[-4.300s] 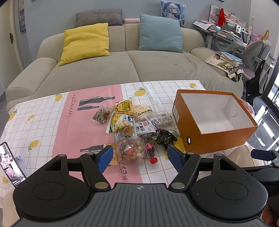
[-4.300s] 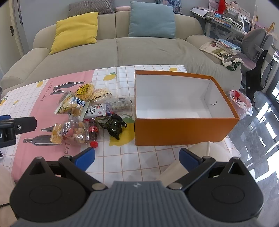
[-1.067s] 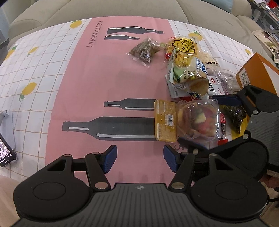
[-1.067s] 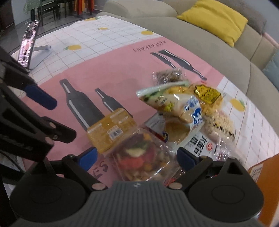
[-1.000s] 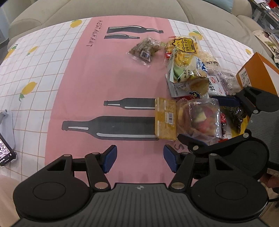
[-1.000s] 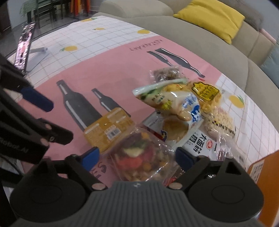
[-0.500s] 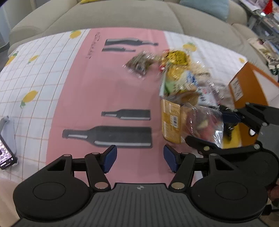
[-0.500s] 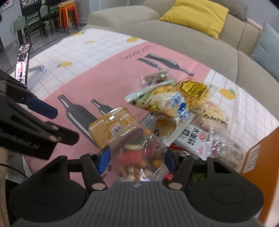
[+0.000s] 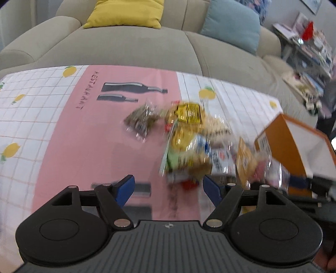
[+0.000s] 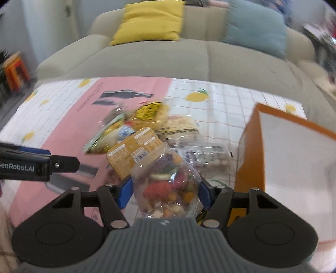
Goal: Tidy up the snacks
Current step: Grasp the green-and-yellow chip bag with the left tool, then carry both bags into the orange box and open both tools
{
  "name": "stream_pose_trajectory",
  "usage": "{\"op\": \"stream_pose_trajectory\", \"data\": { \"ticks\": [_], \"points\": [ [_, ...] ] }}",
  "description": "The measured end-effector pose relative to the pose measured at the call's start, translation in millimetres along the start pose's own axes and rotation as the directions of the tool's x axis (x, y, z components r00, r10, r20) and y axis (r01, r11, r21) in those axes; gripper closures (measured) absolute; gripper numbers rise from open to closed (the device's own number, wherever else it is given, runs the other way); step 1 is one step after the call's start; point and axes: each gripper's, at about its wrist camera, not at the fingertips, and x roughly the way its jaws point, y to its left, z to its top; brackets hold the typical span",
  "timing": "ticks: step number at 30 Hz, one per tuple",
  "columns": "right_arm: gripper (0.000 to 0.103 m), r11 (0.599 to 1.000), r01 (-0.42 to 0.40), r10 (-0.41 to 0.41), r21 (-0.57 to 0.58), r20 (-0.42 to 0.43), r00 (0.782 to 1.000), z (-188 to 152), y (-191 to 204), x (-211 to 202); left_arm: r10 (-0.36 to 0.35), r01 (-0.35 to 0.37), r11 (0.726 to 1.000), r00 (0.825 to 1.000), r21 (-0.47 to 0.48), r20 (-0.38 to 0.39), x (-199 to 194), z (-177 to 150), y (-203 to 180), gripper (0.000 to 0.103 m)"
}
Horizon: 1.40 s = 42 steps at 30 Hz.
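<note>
My right gripper (image 10: 166, 192) is shut on a clear bag of mixed dried fruit with an orange label (image 10: 166, 180) and holds it above the table, left of the orange box (image 10: 247, 159). The same bag (image 9: 247, 163) shows blurred in the left wrist view, near the box (image 9: 279, 147). My left gripper (image 9: 168, 189) is open and empty over the pink cloth, just in front of the snack pile (image 9: 184, 142). The pile also shows in the right wrist view (image 10: 134, 126).
A small brown snack bag (image 9: 140, 121) lies left of the pile. A beige sofa (image 9: 147, 48) with a yellow cushion (image 9: 124, 12) and a blue cushion (image 9: 231, 27) stands behind the table. Cluttered shelves (image 9: 310, 48) are at the right.
My right gripper closed on the dried fruit bag, lifted it off the table and carried it right toward the orange box. My left gripper stayed open and tilted up toward the pile.
</note>
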Motion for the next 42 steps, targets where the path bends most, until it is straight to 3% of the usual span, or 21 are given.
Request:
{"op": "stream_pose_trajectory", "data": {
  "ticks": [6,11,15,16,18,21,22,37,42],
  "points": [
    [0.041,0.997,0.008,-0.008,0.077,-0.005,1.0,7.5,-10.0,12.6,-0.051,0.053,0.997,0.998,-0.053,0.04,27.9,18.9,3.4,0.016],
    [0.041,0.995,0.02,-0.017,0.102,-0.028,0.999,4.9,-13.3,20.8,-0.126,0.12,0.982,0.992,-0.146,-0.03,60.2,19.5,12.6,0.018],
    [0.041,0.993,0.028,-0.023,0.112,-0.041,0.999,2.9,-16.3,24.9,-0.184,0.166,0.957,0.982,-0.239,-0.053,74.3,13.5,21.3,0.027],
    [0.041,0.993,0.029,-0.024,0.116,-0.044,0.999,2.5,-16.2,24.8,-0.201,0.182,0.949,0.978,-0.257,-0.048,75.4,11.9,22.4,0.033],
    [0.041,0.992,0.029,-0.024,0.12,-0.046,0.999,2.0,-16.4,23.6,-0.2,0.185,0.946,0.979,-0.268,-0.032,74.1,11.7,22.5,0.038],
    [0.041,0.993,0.028,-0.023,0.113,-0.046,0.999,1.8,-14.6,22.6,-0.19,0.177,0.951,0.982,-0.252,-0.026,69.3,12.7,19.0,0.046],
    [0.041,0.993,0.027,-0.022,0.111,-0.045,0.999,1.7,-13.8,21.9,-0.189,0.178,0.954,0.982,-0.241,-0.023,66.7,13.0,17.3,0.056],
    [0.041,0.987,-0.037,0.029,0.159,0.055,0.998,3.4,-22.0,-34.4,-0.086,0.091,0.994,0.993,-0.059,0.081,-20.7,-3.9,-22.9,0.061],
    [0.041,0.976,-0.07,0.049,0.207,0.102,0.994,2.0,-35.0,-69.2,-0.099,0.099,0.995,0.99,-0.003,0.098,-48.7,-5.7,-41.4,0.061]
  ]
}}
